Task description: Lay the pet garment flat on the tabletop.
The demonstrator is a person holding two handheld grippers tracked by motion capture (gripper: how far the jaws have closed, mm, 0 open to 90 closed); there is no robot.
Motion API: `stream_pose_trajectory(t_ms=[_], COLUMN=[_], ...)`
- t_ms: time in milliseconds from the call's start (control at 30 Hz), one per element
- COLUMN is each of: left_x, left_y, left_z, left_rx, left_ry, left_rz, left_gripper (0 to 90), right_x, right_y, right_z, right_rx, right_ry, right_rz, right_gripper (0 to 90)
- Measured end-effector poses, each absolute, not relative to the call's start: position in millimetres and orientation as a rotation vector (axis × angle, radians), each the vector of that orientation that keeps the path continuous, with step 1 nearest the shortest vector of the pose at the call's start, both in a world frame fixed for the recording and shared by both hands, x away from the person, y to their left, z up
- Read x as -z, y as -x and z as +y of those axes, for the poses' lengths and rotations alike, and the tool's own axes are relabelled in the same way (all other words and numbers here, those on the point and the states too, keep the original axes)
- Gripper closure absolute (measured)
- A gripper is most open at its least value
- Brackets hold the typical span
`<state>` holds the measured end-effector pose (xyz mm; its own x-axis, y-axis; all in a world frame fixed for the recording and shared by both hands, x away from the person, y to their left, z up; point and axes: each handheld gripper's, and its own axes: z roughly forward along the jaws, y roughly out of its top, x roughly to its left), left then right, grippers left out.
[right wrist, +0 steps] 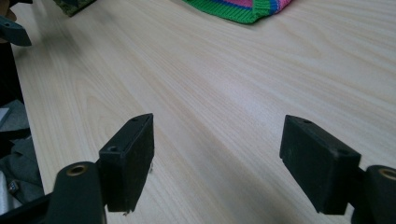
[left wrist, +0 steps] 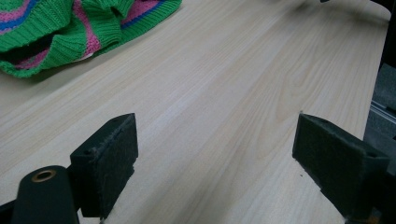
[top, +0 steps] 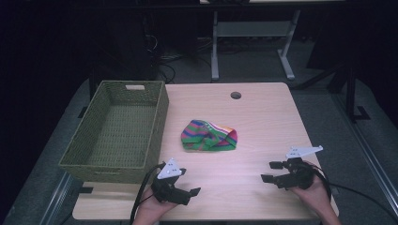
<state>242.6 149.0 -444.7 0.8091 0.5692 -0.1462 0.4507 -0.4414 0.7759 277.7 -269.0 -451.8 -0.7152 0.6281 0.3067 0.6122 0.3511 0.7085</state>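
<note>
A striped knit cloth (top: 209, 136) lies crumpled near the middle of the table (top: 263, 112), just right of an empty green basket (top: 117, 129) at the table's left side. Both grippers sit near the front edge, well apart from the cloth: the left gripper (top: 187, 192) with its jaws spread wide over bare wood, the right gripper (top: 272, 171) likewise released, nothing between its jaws. In the left gripper view the cloth (left wrist: 70, 32) shows at the upper left, beyond the jaws; in the right gripper view its green hem (right wrist: 243, 11) lies at the top. The work looks to be at its start, the reach toward the cloth. The next move calls for bringing the jaws forward to the cloth's near edge, low enough to pinch a fold, likely for lifting it into the basket.
</note>
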Motion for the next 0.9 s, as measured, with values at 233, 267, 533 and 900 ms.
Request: stream_pose_trajectory(t_ms=[233,267,533,900], left_x=[445,445,445,445], left_y=[-243,-242,-243,-243], left_z=[149,149,152,151], left_rx=[-0.176,-0.175,-0.165,-0.168], left_ry=[-2.114,-2.105,-2.092,-2.100], left_rz=[0.749,0.757,0.766,0.758], left_gripper=[13.9,13.9,13.9,13.9], right_x=[447,448,440,432], right_y=[-285,-289,-300,-312], right_z=[-266,-264,-256,-245], right_rx=[-1.348,-1.351,-1.341,-1.345], right_ry=[-1.176,-1.195,-1.206,-1.194], right_rz=[2.565,2.577,2.608,2.646], right_gripper=[24.5,23.0,17.9,15.3])
